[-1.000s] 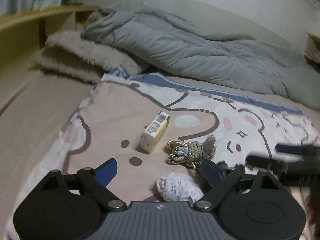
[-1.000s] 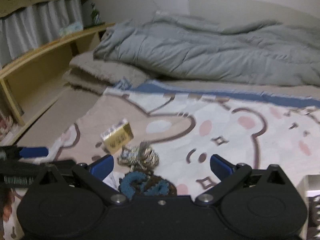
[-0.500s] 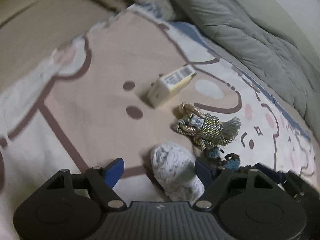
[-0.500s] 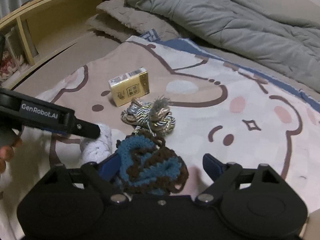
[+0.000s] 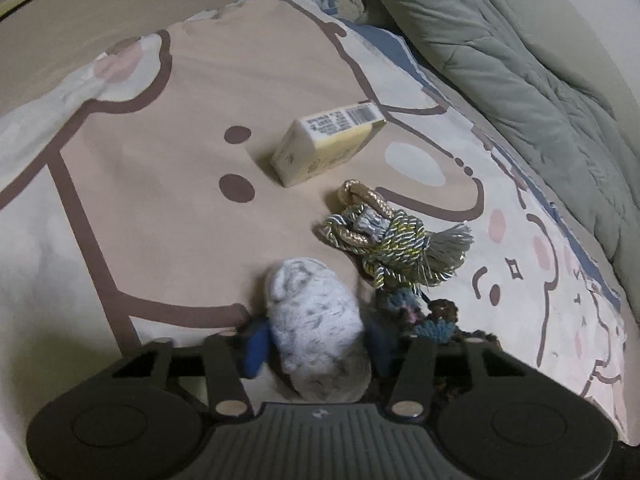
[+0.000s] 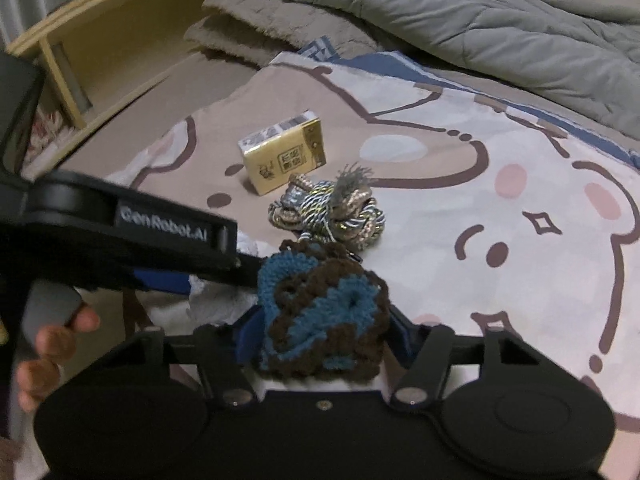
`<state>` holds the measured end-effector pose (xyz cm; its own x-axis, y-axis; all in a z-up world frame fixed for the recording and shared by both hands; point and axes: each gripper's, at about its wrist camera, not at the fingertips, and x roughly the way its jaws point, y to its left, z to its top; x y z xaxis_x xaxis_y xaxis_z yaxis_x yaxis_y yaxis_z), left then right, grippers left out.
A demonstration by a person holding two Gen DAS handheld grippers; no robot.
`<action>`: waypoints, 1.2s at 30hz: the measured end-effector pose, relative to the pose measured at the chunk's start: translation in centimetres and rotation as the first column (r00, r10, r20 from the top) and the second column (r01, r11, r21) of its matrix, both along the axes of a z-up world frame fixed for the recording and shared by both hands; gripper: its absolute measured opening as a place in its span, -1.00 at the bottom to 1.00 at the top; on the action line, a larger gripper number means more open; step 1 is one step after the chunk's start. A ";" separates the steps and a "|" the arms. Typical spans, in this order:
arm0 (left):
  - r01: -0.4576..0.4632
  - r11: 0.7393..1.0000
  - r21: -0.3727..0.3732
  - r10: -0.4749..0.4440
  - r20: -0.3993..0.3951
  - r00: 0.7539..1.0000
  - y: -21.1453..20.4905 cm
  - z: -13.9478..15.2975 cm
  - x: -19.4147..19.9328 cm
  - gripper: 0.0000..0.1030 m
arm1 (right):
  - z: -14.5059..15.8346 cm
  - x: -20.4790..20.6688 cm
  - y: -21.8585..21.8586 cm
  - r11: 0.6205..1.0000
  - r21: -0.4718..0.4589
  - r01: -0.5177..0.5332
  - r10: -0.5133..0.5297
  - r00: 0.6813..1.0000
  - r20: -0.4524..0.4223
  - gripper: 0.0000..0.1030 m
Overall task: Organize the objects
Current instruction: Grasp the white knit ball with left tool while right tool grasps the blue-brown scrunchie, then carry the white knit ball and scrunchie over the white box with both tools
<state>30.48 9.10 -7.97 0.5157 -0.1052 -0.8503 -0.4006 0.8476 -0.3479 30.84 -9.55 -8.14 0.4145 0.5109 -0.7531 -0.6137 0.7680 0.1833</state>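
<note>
We see dim bedroom: bed (image 6: 132, 120) in tan sheet, cartoon-bear blanket (image 6: 500, 128) spread across it, rumpled grey duvet (image 6: 460, 12) behind, beige fleece throw (image 6: 256, 28) folded beside it, wooden shelf unit (image 6: 108, 36) along edge.

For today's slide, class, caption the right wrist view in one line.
Right gripper clamps a blue-brown crochet piece beside rope and box on a cartoon blanket.

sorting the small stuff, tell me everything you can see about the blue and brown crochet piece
The blue and brown crochet piece is a soft, chunky yarn bundle, teal with dark brown bands, bunched up. The right gripper is shut on it, blue pads against both sides. It sits near the rope tassel, over the cartoon blanket.
</note>
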 end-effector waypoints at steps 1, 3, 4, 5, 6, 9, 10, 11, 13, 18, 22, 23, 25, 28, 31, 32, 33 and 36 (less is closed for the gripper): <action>0.001 1.000 0.007 -0.001 0.008 1.000 -0.1 0.1 -0.1 -0.12 | 0.2 0.0 -0.2 1.000 0.010 0.006 -0.006 1.000 -0.002 0.18; 0.003 1.000 0.019 -0.004 0.020 1.000 -0.2 0.3 -0.3 -0.14 | 0.5 -0.1 -0.5 1.000 0.020 0.014 -0.014 1.000 0.006 0.14; 0.006 1.000 0.031 -0.007 0.031 1.000 -0.3 0.6 -0.4 -0.15 | 0.7 -0.2 -0.7 0.999 0.024 0.021 -0.021 1.000 0.010 0.11; 0.009 0.999 0.046 -0.011 0.043 0.999 -0.3 0.9 -0.6 -0.15 | 1.0 -0.3 -0.9 0.999 0.035 0.032 -0.033 0.999 0.010 0.10; 0.014 0.998 0.062 -0.017 0.056 0.998 -0.3 1.3 -0.8 -0.16 | 1.2 -0.3 -1.2 0.998 0.044 0.043 -0.043 0.999 0.009 0.08; 0.026 0.995 0.101 -0.034 0.079 0.996 -0.3 2.6 -1.4 -0.16 | 2.0 -0.5 -1.8 0.996 0.055 0.072 -0.073 0.997 0.018 0.06; 0.030 0.993 0.116 -0.040 0.088 0.995 -0.4 3.0 -1.6 -0.16 | 2.3 -0.6 -2.0 0.995 0.057 0.082 -0.084 0.996 0.021 0.06; 0.035 0.991 0.132 -0.048 0.096 0.994 -0.4 3.5 -1.9 -0.16 | 2.7 -0.7 -2.2 0.994 0.062 0.093 -0.095 0.995 0.025 0.06; 0.055 0.983 0.175 -0.075 0.116 0.990 -0.7 4.5 -2.4 -0.16 | 3.4 -1.0 -2.7 0.990 0.075 0.116 -0.118 0.993 0.028 0.06; 0.107 0.950 0.293 -0.153 0.140 0.978 -1.8 6.5 -4.0 -0.16 | 5.4 -2.1 -3.8 0.980 0.090 0.179 -0.184 0.982 0.050 0.05; 0.119 0.935 0.335 -0.178 0.149 0.973 -2.1 7.6 -5.3 -0.16 | 6.8 -3.2 -4.6 0.972 0.100 0.212 -0.218 0.975 0.048 0.06; 0.123 0.930 0.346 -0.185 0.151 0.971 -2.3 7.9 -5.6 -0.16 | 7.2 -3.4 -4.8 0.970 0.102 0.221 -0.226 0.973 0.046 0.06; 0.135 0.917 0.375 -0.205 0.154 0.967 -2.6 8.6 -6.1 -0.16 | 8.0 -4.1 -5.0 0.968 0.090 0.234 -0.240 0.969 0.061 0.06; 0.149 0.900 0.409 -0.232 0.160 0.960 -3.1 9.6 -7.1 -0.16 | 9.1 -5.1 -5.3 0.967 0.069 0.246 -0.252 0.964 0.088 0.06; 0.157 0.883 0.442 -0.252 0.166 0.953 -3.6 10.5 -7.9 -0.16 | 10.0 -6.0 -5.7 0.962 0.060 0.267 -0.272 0.957 0.097 0.06; 0.158 0.880 0.448 -0.256 0.167 0.952 -3.7 10.7 -8.0 -0.16 | 10.3 -6.2 -5.8 0.961 0.056 0.272 -0.276 0.956 0.101 0.06; 0.160 0.877 0.452 -0.259 0.167 0.951 -3.8 10.9 -8.2 -0.16 | 10.6 -6.5 -6.0 0.959 0.050 0.278 -0.282 0.953 0.107 0.06; 0.161 0.873 0.460 -0.261 0.163 0.951 -4.1 11.3 -8.7 -0.16 | 11.1 -7.2 -6.3 0.955 0.029 0.296 -0.297 0.947 0.119 0.06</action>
